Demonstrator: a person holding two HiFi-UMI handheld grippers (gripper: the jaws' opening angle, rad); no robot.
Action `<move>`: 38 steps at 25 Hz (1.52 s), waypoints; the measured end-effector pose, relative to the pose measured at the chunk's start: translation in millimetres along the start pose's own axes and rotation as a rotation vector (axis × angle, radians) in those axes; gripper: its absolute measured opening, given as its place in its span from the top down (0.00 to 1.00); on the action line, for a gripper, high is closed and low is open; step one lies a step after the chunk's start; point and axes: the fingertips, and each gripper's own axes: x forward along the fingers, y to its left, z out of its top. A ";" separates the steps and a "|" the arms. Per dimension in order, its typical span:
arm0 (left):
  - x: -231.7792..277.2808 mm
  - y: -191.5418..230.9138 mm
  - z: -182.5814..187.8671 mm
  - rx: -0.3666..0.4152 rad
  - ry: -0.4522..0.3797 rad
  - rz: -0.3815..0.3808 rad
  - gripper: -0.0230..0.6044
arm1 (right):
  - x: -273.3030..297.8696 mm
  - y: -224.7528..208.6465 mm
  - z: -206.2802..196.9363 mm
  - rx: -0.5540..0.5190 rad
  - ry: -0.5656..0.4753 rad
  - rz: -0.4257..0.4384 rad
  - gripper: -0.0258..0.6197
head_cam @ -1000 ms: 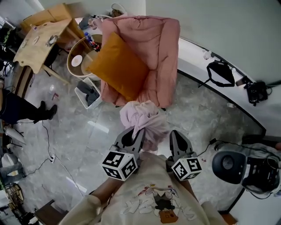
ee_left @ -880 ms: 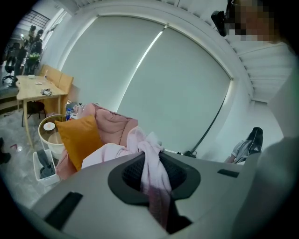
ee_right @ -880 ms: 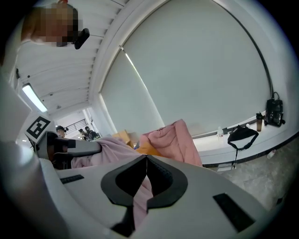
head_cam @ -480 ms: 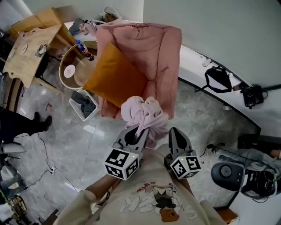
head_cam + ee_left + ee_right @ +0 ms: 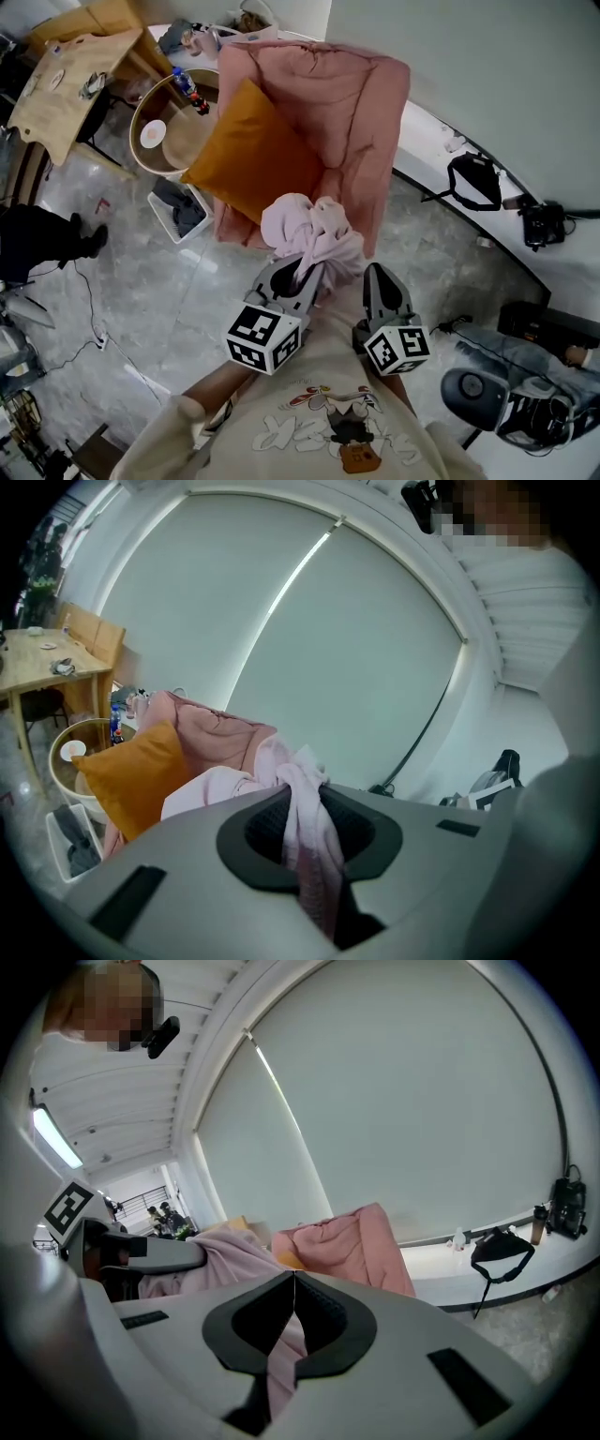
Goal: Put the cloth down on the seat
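A pale pink cloth (image 5: pixel 309 230) is bunched up and held in front of the pink armchair (image 5: pixel 347 103), level with its front edge. My left gripper (image 5: pixel 298 274) is shut on it; in the left gripper view a strip of the cloth (image 5: pixel 305 827) runs down between the jaws. My right gripper (image 5: pixel 375 277) is just right of the cloth, shut, its tips touching (image 5: pixel 293 1277). Cloth (image 5: pixel 202 1265) shows beside it and through the slot behind the tips; I cannot tell if any is pinched. An orange cushion (image 5: pixel 258 155) lies tilted on the left of the seat.
Left of the chair are a round side table (image 5: pixel 173 131) with a bottle (image 5: pixel 187 89), a white basket (image 5: pixel 183 206) and a wooden table (image 5: pixel 66 84). A black bag (image 5: pixel 473 173) sits on the white ledge. A person's legs (image 5: pixel 47 244) are at far left.
The armchair has come nearer and the cloth has risen towards its front edge, carried by the left gripper. Both grippers keep the same hold and spacing.
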 end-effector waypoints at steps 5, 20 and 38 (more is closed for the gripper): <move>11.5 4.4 5.5 -0.033 0.009 0.051 0.87 | 18.5 -4.2 5.9 -0.002 0.043 0.057 0.93; 78.1 26.6 -20.7 0.012 0.061 0.126 0.87 | 70.3 -55.2 -22.7 -0.020 0.142 0.160 0.93; 154.9 72.4 -75.5 -0.010 0.088 0.167 0.87 | 144.1 -109.9 -83.7 -0.102 0.260 0.161 0.93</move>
